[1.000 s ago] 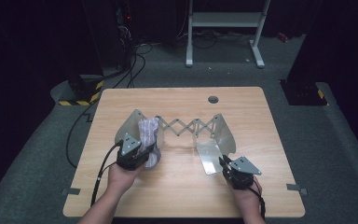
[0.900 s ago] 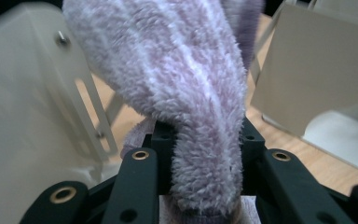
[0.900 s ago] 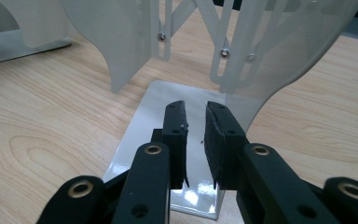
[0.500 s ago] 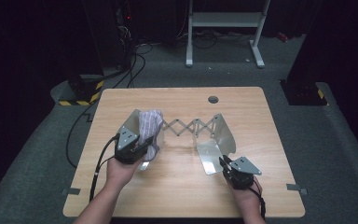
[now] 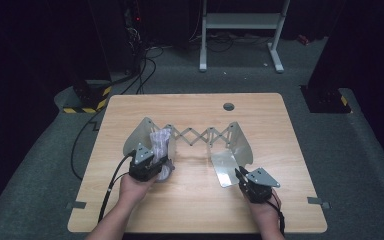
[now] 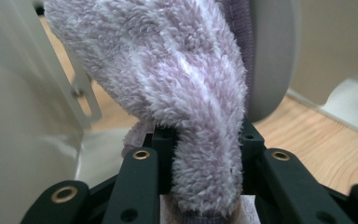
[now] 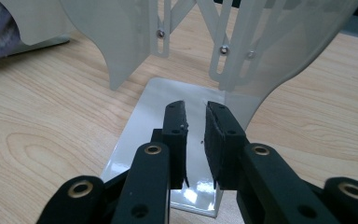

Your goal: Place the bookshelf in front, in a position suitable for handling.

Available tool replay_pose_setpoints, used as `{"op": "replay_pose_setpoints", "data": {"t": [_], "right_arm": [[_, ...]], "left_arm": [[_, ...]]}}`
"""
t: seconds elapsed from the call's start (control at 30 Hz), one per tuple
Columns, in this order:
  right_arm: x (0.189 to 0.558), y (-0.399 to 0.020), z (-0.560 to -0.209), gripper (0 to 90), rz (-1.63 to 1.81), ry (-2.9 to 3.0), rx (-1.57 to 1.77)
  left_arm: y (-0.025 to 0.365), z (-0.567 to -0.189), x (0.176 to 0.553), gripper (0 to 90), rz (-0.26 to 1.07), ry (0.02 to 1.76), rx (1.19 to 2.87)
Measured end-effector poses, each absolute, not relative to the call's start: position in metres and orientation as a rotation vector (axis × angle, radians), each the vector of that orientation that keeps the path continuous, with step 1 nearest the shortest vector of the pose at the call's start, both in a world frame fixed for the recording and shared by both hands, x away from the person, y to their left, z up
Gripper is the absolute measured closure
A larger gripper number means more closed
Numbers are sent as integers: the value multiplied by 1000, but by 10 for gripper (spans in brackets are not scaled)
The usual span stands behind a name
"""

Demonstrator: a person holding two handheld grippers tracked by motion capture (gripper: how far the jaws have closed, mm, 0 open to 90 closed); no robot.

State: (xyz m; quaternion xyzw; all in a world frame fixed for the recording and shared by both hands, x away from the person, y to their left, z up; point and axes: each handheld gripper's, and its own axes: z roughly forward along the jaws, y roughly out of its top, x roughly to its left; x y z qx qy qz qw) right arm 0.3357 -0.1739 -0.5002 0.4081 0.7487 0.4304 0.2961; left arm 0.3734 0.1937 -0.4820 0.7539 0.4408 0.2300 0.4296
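A fluffy lilac-and-white cloth drapes against the left end plate of an extending metal rack, whose scissor links span the table. My left gripper is shut on the cloth's lower end, which runs down between the jaws. My right gripper rests over the shiny flat foot of the right end plate. Its jaws stand a narrow gap apart with nothing between them.
The wooden table has a round cable hole near its far edge. Cables trail off the left side to the floor. A white metal stand is beyond the table.
My left gripper has sunk slightly toward the table with the cloth still in it. The right gripper and the rack have not moved.
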Motion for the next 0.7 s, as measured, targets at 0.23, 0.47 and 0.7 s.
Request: {"op": "replay_pose_setpoints", "data": {"t": [0.23, 0.47, 0.7], "right_arm": [[336, -174, -500, 785, 1143, 1991, 1086], [336, -174, -500, 784, 1142, 1992, 1085], [335, -174, -500, 784, 1143, 1991, 1087]], "left_arm": [[190, -510, 374, 685, 528, 1123, 1988], [191, -508, 371, 685, 527, 1122, 1979], [192, -481, 367, 685, 564, 1078, 1911]]}}
